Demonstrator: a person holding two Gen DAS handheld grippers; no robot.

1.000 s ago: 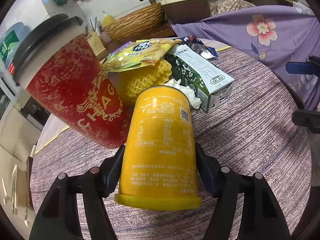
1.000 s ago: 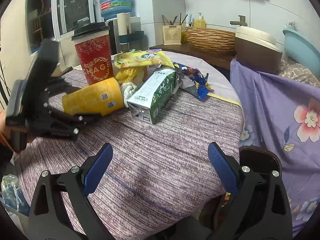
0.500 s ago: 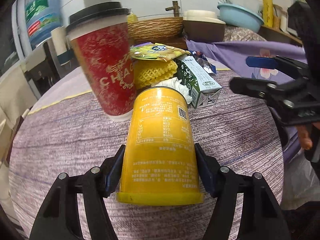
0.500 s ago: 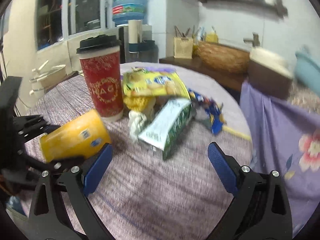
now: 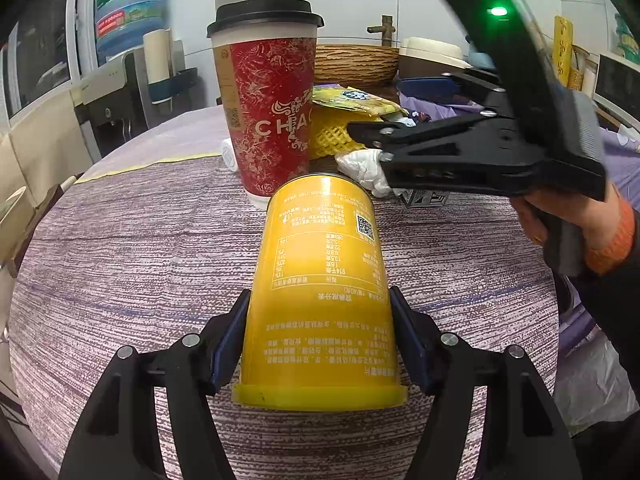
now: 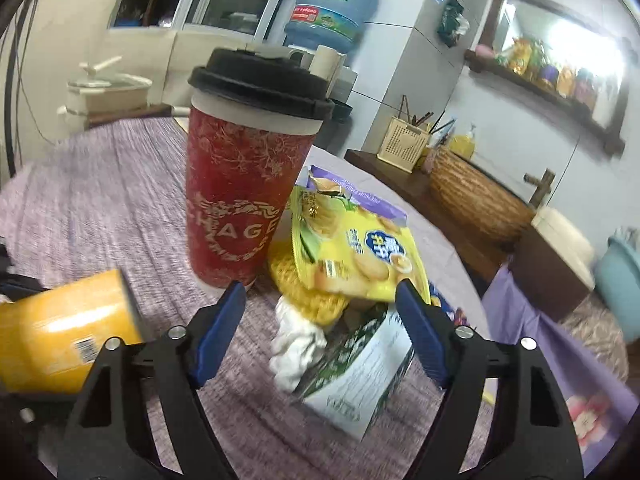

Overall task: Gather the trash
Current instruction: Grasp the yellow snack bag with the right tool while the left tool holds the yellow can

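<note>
My left gripper (image 5: 320, 340) is shut on a yellow canister (image 5: 320, 292), its blue pads pressing both sides just above the striped tablecloth (image 5: 120, 240). Behind it stands a red paper cup (image 5: 272, 120) with a black lid. My right gripper (image 6: 322, 328) hangs over the trash pile with its jaws closing, and the pads touch nothing. Between and beyond them lie a crumpled white tissue (image 6: 296, 348), a green-and-white carton (image 6: 360, 376), yellow foam netting (image 6: 304, 292) and a yellow snack bag (image 6: 352, 248). The same right gripper (image 5: 460, 152) shows in the left wrist view, held by a hand (image 5: 580, 224).
A purple flowered cloth (image 6: 560, 360) hangs at the table's right side. Behind the table are a woven basket (image 6: 476, 200), a chopstick holder (image 6: 404, 144), a water jug (image 6: 332, 4) and a blue basin (image 6: 620, 276).
The right gripper has swung left over the trash pile and its jaws have narrowed. The left gripper has rolled level, still holding the yellow canister.
</note>
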